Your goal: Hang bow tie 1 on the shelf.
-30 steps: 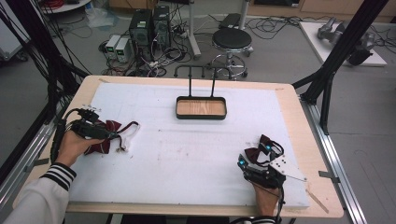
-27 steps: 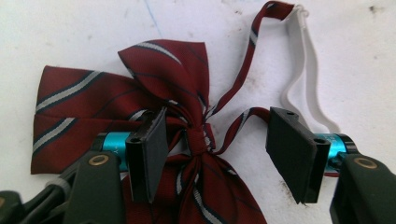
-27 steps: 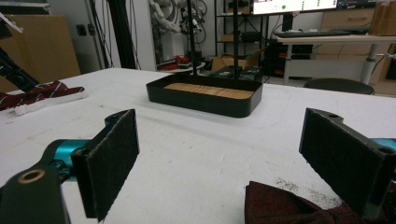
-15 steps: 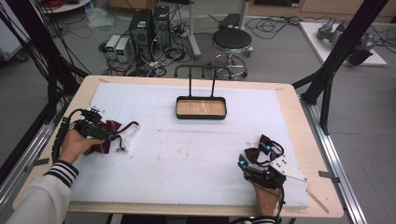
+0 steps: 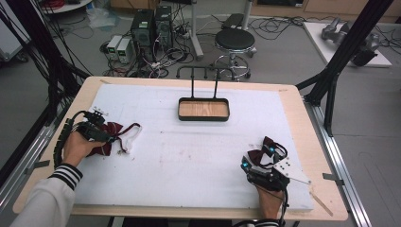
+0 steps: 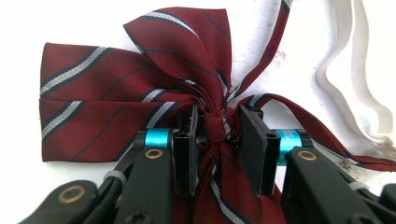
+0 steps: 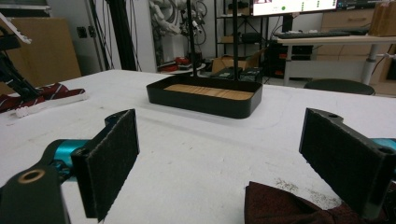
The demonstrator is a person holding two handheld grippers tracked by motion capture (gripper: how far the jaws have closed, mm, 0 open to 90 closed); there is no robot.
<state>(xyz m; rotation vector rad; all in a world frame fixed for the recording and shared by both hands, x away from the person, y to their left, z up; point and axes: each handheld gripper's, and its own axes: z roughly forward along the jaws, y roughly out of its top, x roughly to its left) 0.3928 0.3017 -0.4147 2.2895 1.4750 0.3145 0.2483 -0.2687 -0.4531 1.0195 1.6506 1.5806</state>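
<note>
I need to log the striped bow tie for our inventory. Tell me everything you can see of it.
The striped bow tie is dark red woven fabric with slanted grey-white and navy stripes. Flat folded wings fan out from a narrow centre knot, and thin tails trail away. A white elastic strap loops beside it. It lies flat on the white table cover at the left edge. The left claw has just been closing, its pads now at either side of the knot.

tray (image 5: 204, 117) mid-back on mat (image 5: 189, 156) | striped bow tie (image 5: 109, 136) left | second bow tie (image 5: 259, 156) right-front
</note>
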